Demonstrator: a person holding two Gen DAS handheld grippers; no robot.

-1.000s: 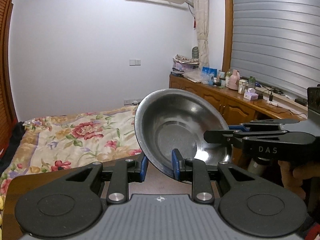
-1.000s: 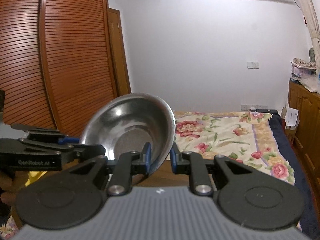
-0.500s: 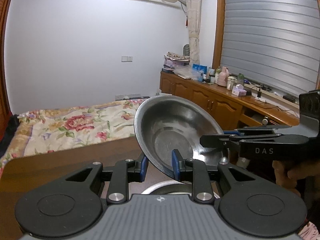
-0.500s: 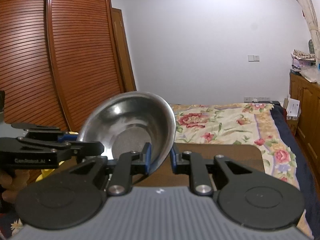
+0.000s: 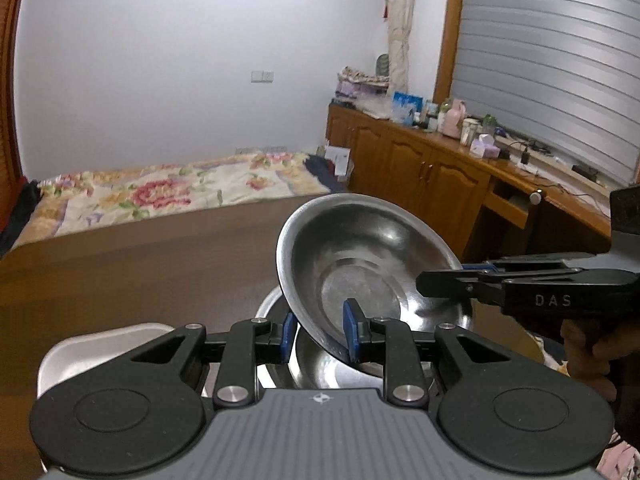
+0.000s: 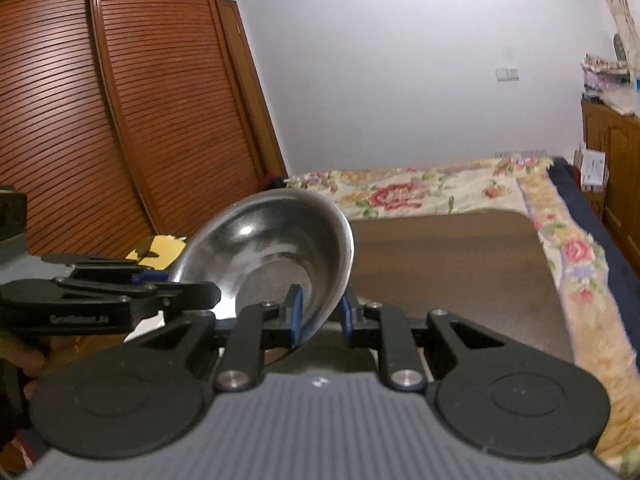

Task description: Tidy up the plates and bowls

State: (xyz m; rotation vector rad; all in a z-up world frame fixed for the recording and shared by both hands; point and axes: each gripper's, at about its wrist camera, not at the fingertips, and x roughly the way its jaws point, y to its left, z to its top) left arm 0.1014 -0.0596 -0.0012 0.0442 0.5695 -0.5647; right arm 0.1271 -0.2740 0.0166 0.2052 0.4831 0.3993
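A round steel bowl (image 5: 360,256) hangs tilted above the brown table (image 5: 140,272), held from two sides. My left gripper (image 5: 320,332) is shut on its near rim, one blue pad inside and one outside. My right gripper (image 5: 424,280) comes in from the right and is shut on the opposite rim. In the right wrist view the same bowl (image 6: 272,248) sits between the right gripper's (image 6: 320,314) pads, with the left gripper (image 6: 208,292) clamped on its left edge. A second steel bowl (image 5: 276,304) rests on the table directly beneath.
A rectangular steel tray (image 5: 100,348) lies on the table to the left of the lower bowl. A bed with a floral cover (image 5: 160,192) stands beyond the table. Wooden cabinets (image 5: 420,172) run along the right, and a slatted wardrobe (image 6: 100,120) on the left.
Both grippers have sunk toward the table with the bowl still held between them. The lower bowl and the steel tray have come into the left wrist view.
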